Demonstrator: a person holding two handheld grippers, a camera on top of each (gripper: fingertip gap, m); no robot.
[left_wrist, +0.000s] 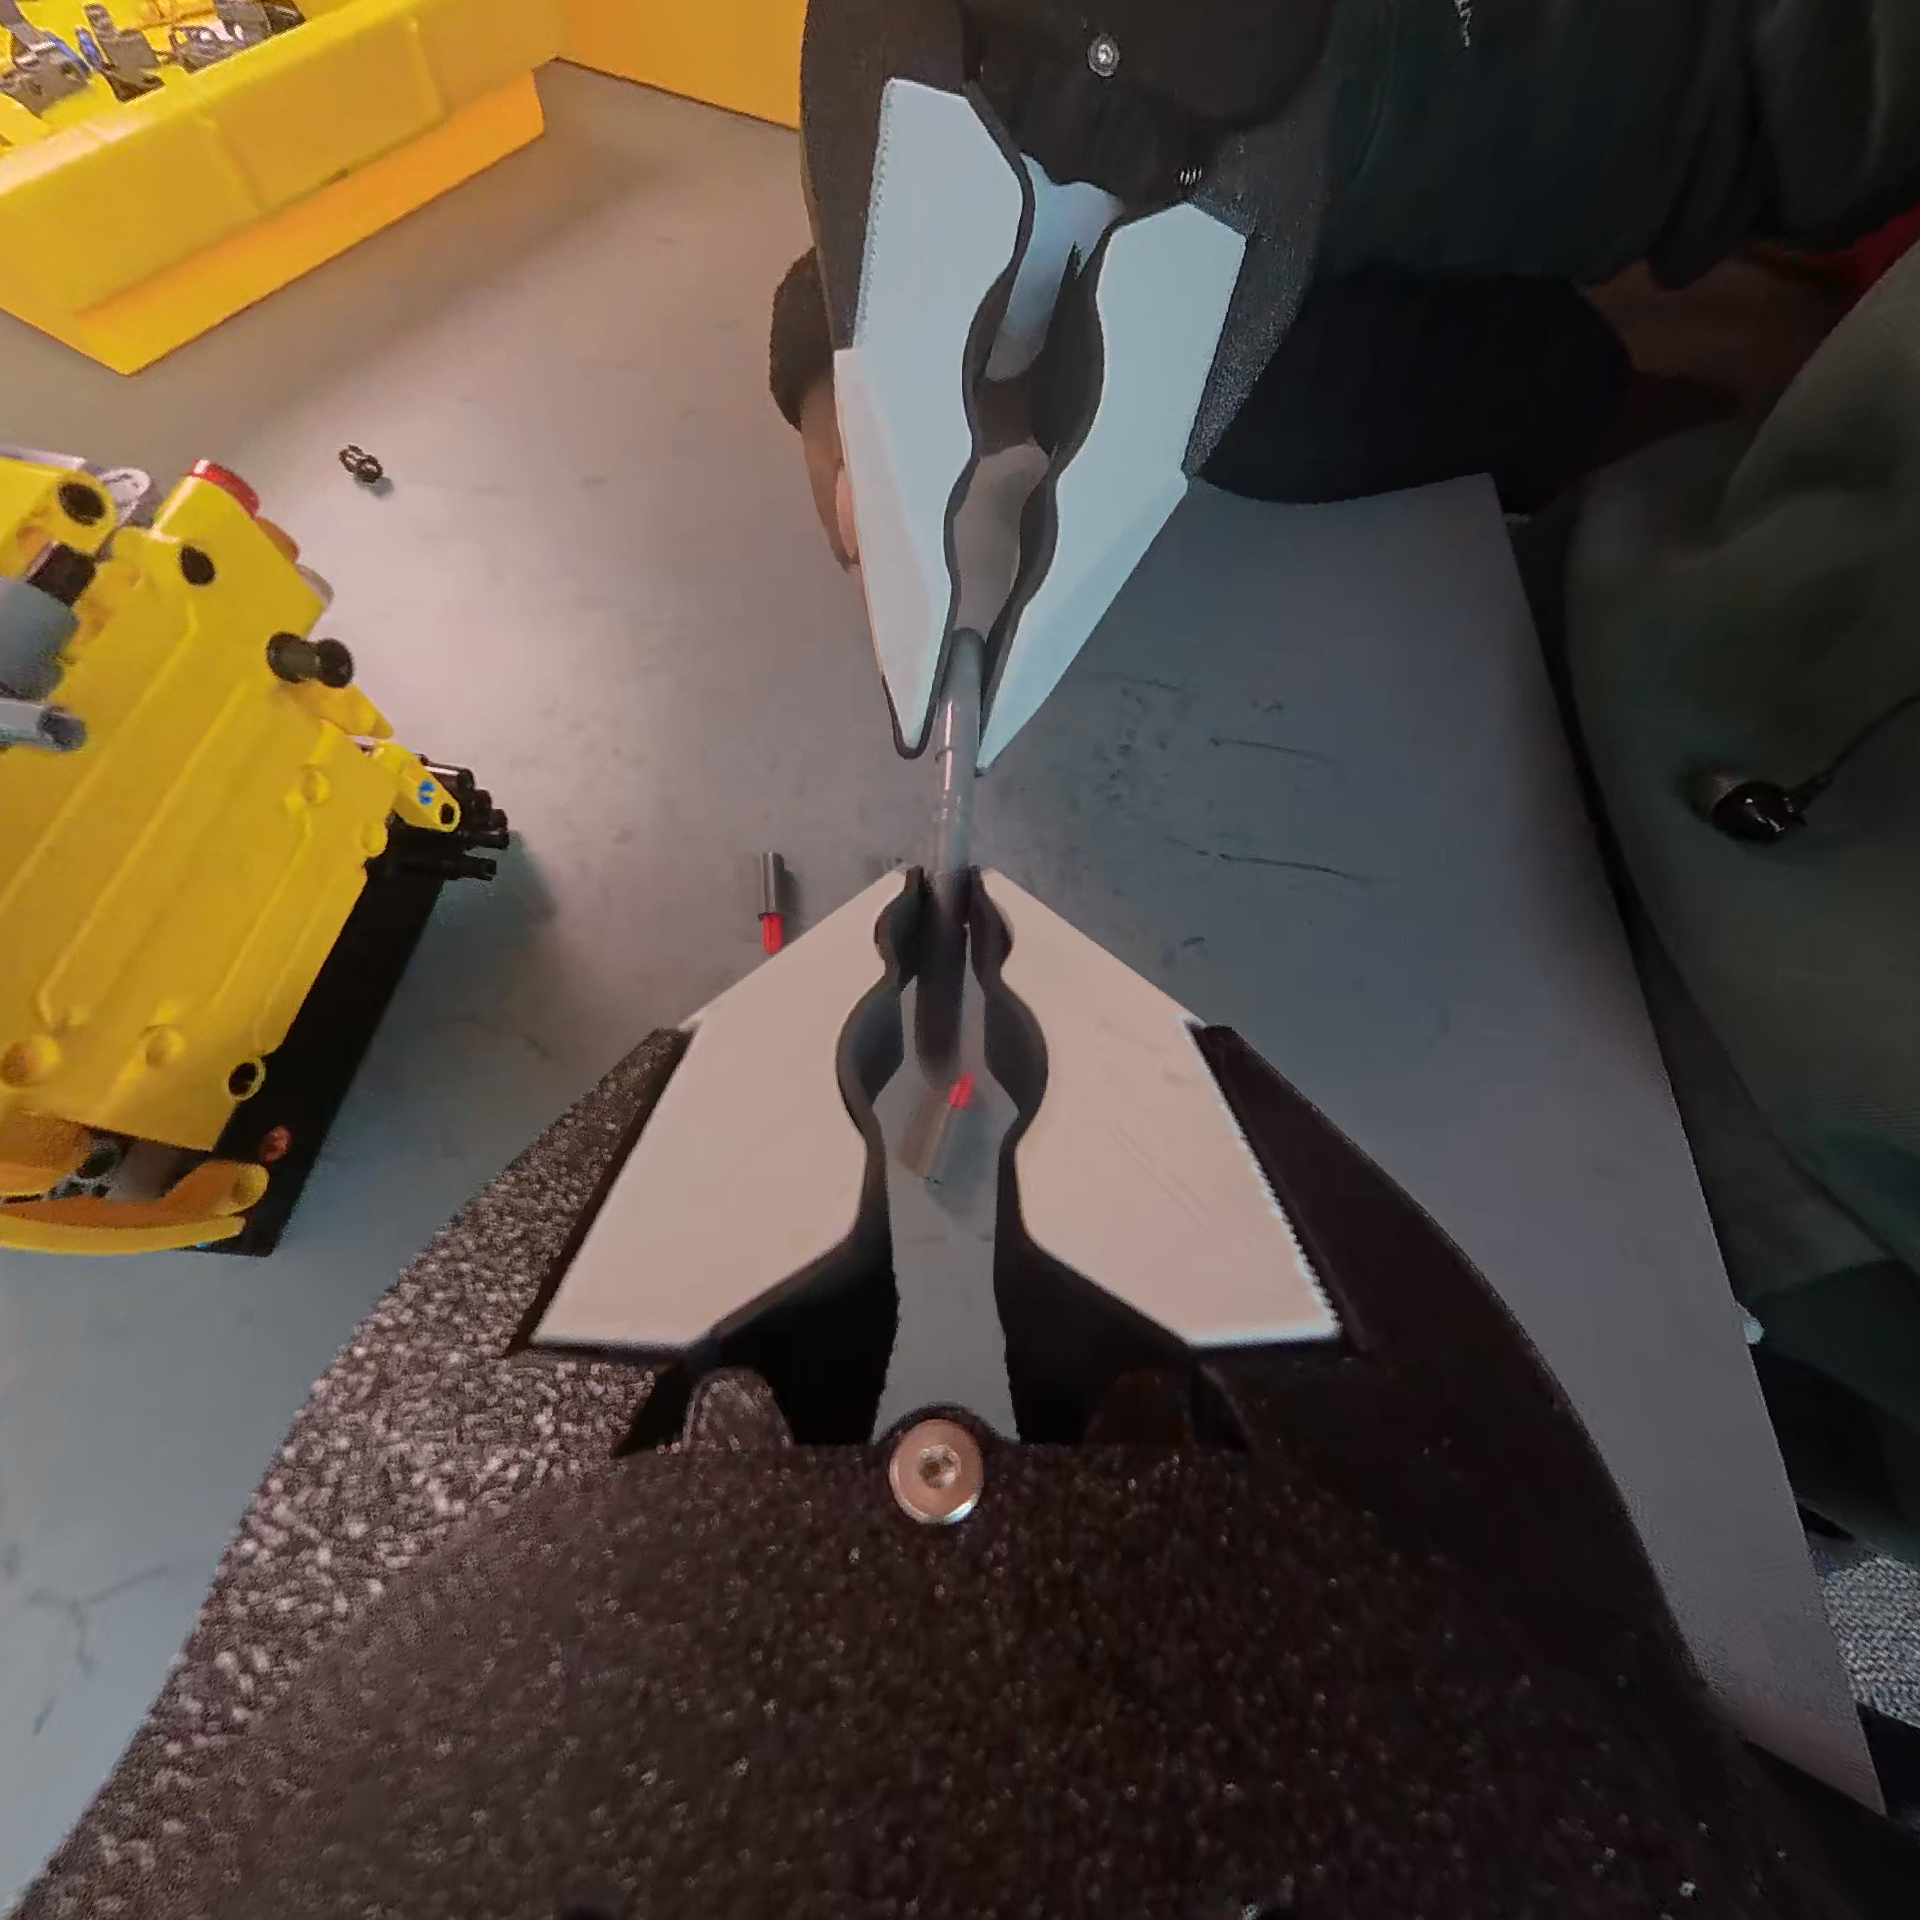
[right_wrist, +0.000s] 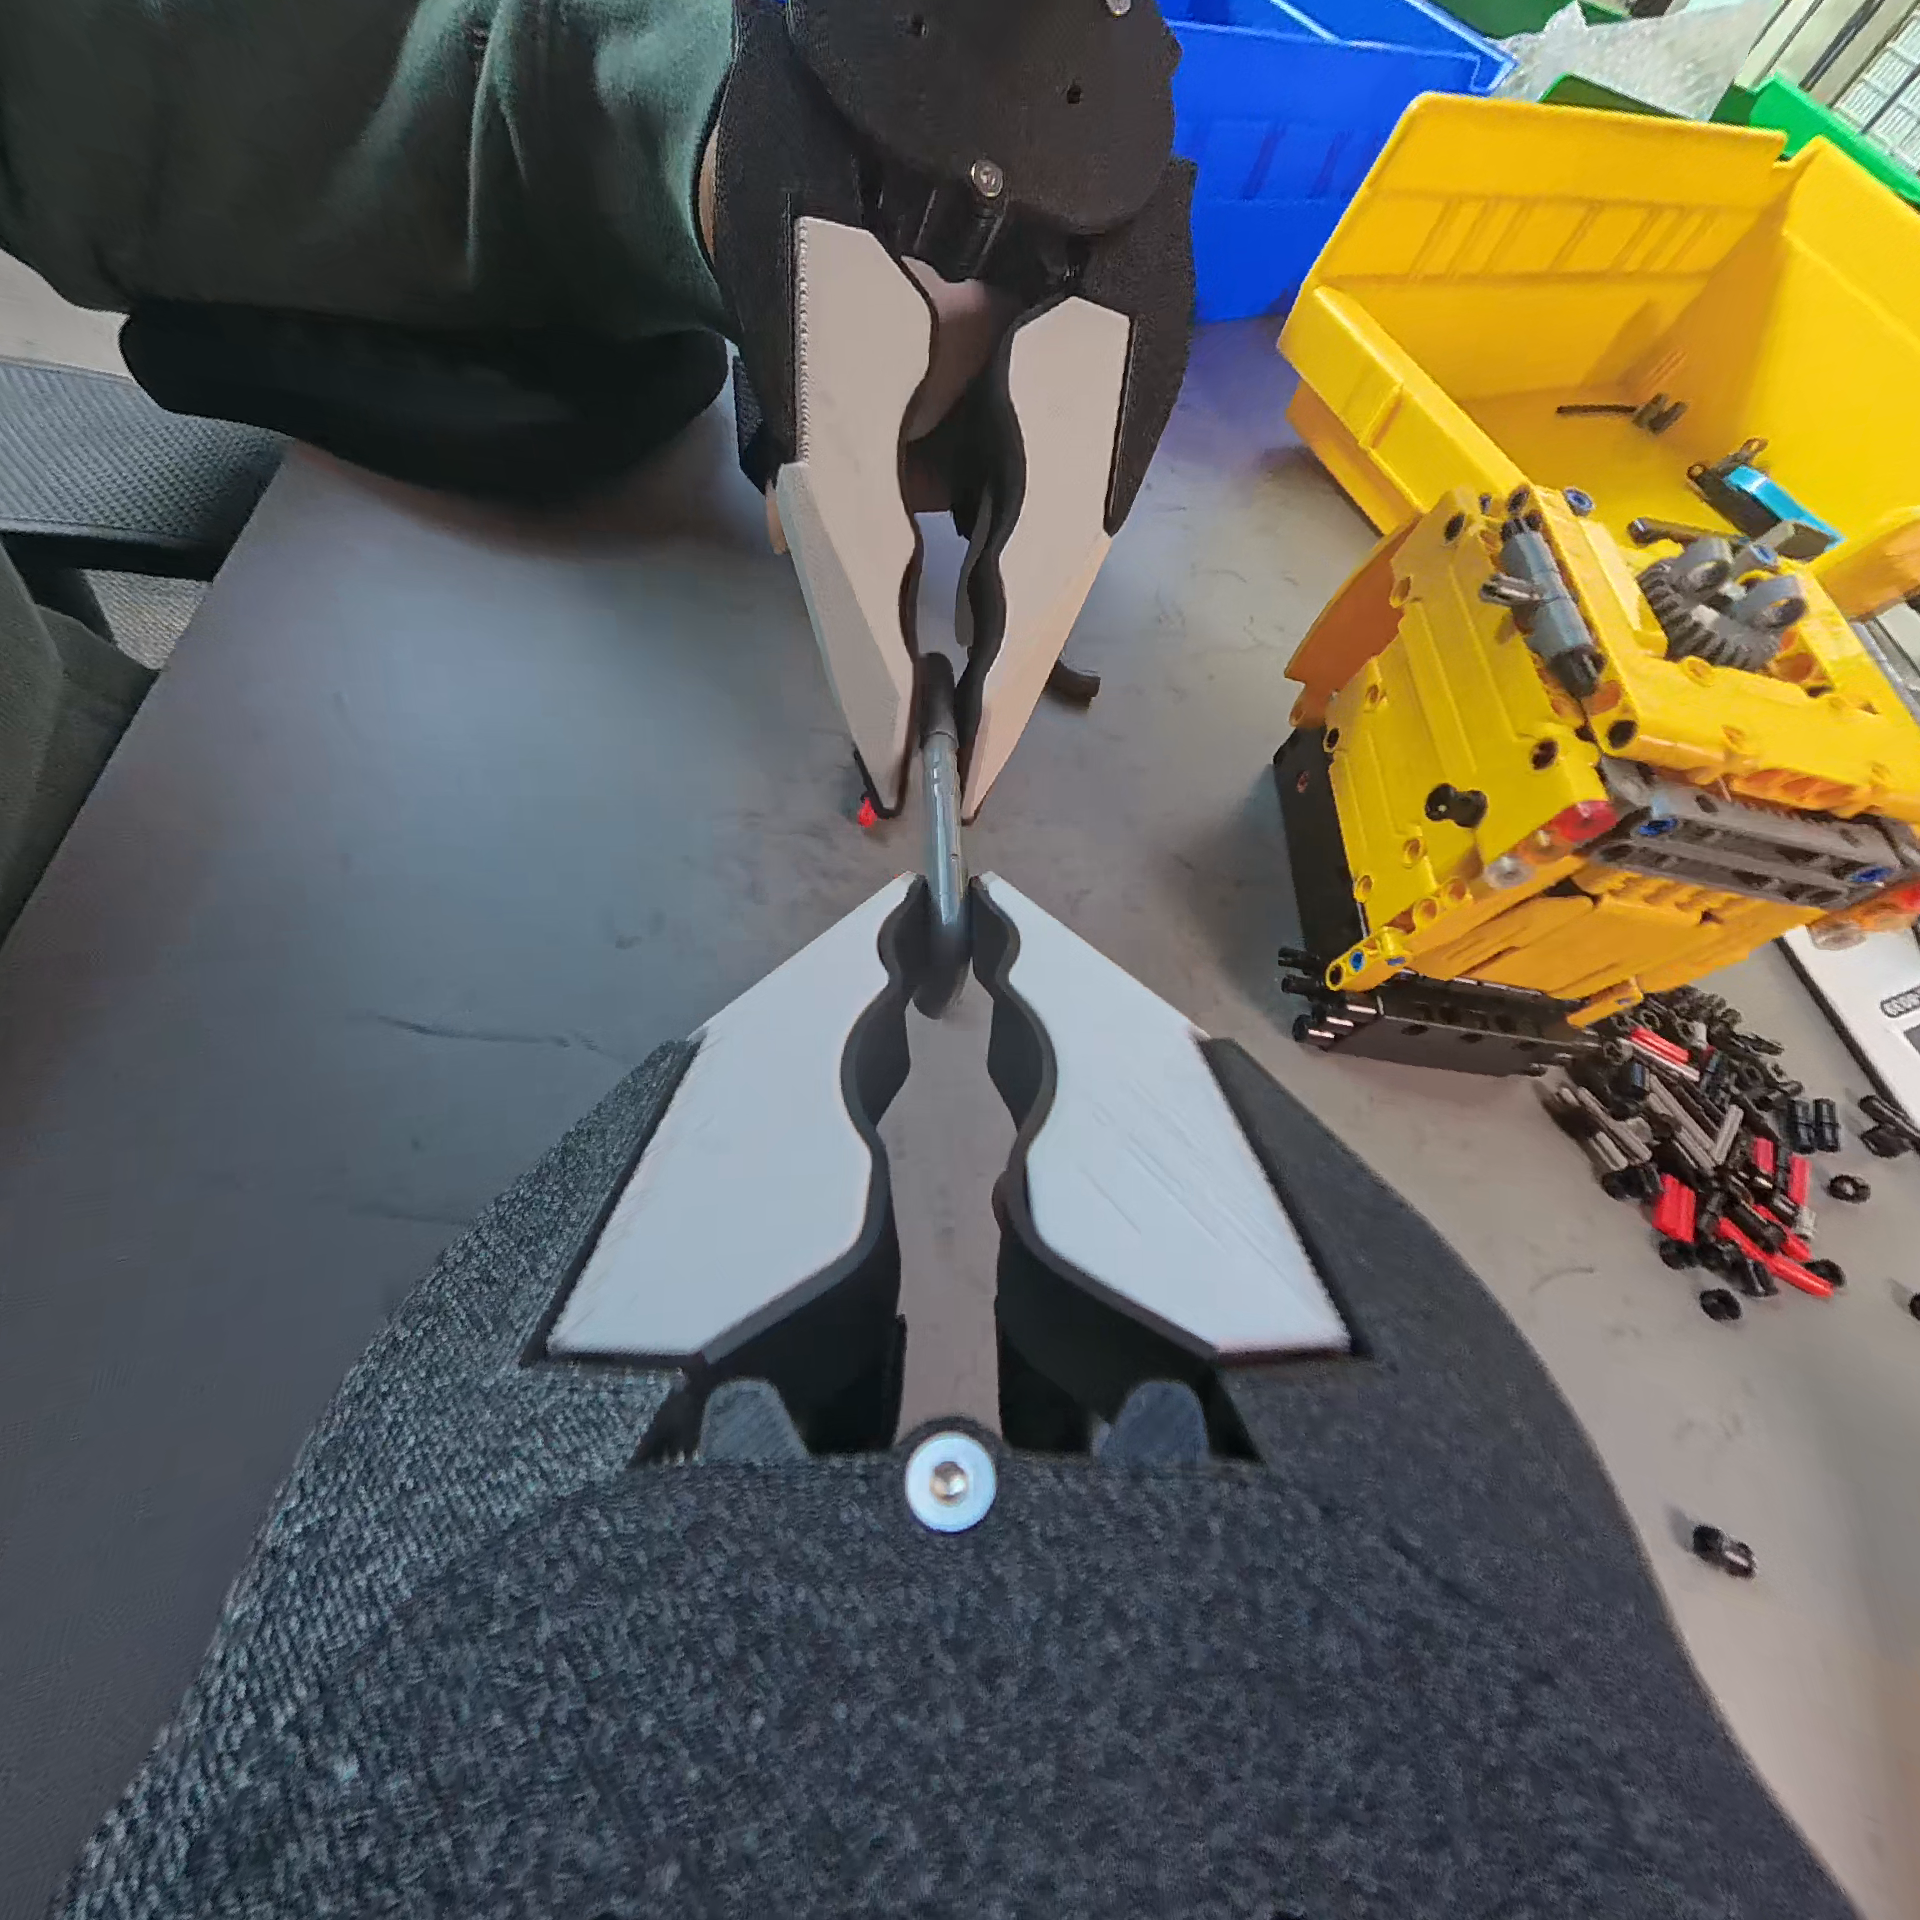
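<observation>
A grey table (right_wrist: 416, 779) is filling both views, and on it a large yellow brick-built vehicle model (right_wrist: 1558, 790) is sitting beside a yellow bin (right_wrist: 1538, 312), with a blue bin (right_wrist: 1309, 156) lying farther back. A person in a dark green sleeve (right_wrist: 364, 156) is holding two grippers tip to tip over the table, near its edge. The left gripper (left_wrist: 940, 883) and the right gripper (right_wrist: 943, 894) are each pinching one end of the same curved grey tube (right_wrist: 940, 821) — both pairs of fingers are pressed together on it, and the tube is bridging the small gap between the tips, raised off the table. As a judgement, the hold looks slight: each gripper is catching the tube only at its very tips, so a twist or a pull apart could let one end slip free, and the bent tube could spring out and drop among the loose parts. The left wrist view is showing a small grey pin with a red tip (left_wrist: 771, 902) lying just beside the gripper's tips, another grey and red piece (left_wrist: 935, 1127) blurred in the opening between its fingers — whether it is lying on the table or joined to the tube cannot be told — and a tiny black connector (left_wrist: 362, 464) well apart. Only the right wrist view is showing the pile of black and red pins (right_wrist: 1704, 1153) by the model, and a white booklet (right_wrist: 1860, 997) at the frame edge.
</observation>
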